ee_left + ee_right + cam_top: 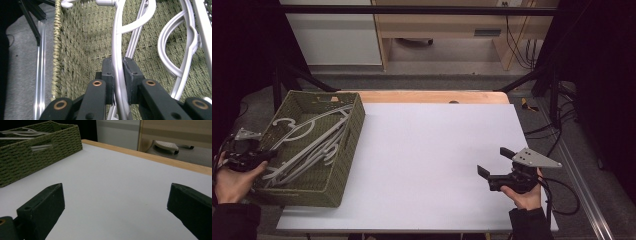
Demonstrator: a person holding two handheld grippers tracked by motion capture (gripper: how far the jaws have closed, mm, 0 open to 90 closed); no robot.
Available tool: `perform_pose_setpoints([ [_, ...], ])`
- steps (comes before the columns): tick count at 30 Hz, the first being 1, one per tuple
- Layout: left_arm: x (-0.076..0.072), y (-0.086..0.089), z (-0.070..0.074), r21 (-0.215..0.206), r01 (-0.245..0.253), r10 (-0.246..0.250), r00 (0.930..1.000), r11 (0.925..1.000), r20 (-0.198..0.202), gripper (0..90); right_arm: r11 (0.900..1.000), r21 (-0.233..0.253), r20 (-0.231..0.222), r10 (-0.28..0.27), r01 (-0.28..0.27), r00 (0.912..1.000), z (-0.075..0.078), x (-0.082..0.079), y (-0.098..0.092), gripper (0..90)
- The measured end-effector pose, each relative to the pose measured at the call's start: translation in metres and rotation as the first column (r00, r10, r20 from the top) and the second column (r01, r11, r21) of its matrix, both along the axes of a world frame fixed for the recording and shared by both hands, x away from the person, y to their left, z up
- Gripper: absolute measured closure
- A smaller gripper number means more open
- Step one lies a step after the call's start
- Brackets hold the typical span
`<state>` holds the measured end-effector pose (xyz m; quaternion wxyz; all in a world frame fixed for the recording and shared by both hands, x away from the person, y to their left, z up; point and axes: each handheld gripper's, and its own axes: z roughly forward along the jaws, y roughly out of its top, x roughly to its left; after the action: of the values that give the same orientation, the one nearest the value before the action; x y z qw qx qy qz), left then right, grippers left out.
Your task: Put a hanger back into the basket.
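Observation:
A green woven basket (346, 145) stands at the table's left, holding several white plastic hangers (307, 142). My left gripper (262, 156) reaches over the basket's left rim and is shut on one white hanger (116, 57), whose thin bar runs between the two pads (108, 77). Other hangers (186, 57) lie on the basket floor beside it. My right gripper (494, 162) hovers low over the white table top (437, 150) at the right, jaws wide apart with nothing between them; its two fingertips (47, 202) frame bare table.
The basket (27, 155) lies to the far left in the right gripper view. A wooden table edge (432, 96) runs along the back. Cabinets and cables stand beyond the table. A metal rail (579, 185) runs down the right side.

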<state>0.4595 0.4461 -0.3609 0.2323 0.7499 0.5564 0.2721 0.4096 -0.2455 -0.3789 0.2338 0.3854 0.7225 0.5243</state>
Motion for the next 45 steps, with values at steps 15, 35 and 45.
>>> perform_pose_setpoints([
  [15,-0.008,0.007,0.003,0.183,0.128,-0.17,0.9569,0.9748,0.236,81.0,1.0,-0.004,0.002,0.008,-0.008,1.0,0.0,-0.001,0.001,1.5],
  [35,-0.044,-0.013,0.003,0.228,0.184,-0.258,0.8993,0.956,0.353,80.1,1.0,-0.004,0.004,0.013,-0.013,0.9999,0.0,0.0,0.002,1.5],
  [45,-0.038,-0.005,0.01,-0.048,0.209,-0.191,0.9489,0.9766,0.251,72.4,1.0,0.006,-0.001,0.01,-0.01,1.0,0.0,0.0,0.002,1.5],
])
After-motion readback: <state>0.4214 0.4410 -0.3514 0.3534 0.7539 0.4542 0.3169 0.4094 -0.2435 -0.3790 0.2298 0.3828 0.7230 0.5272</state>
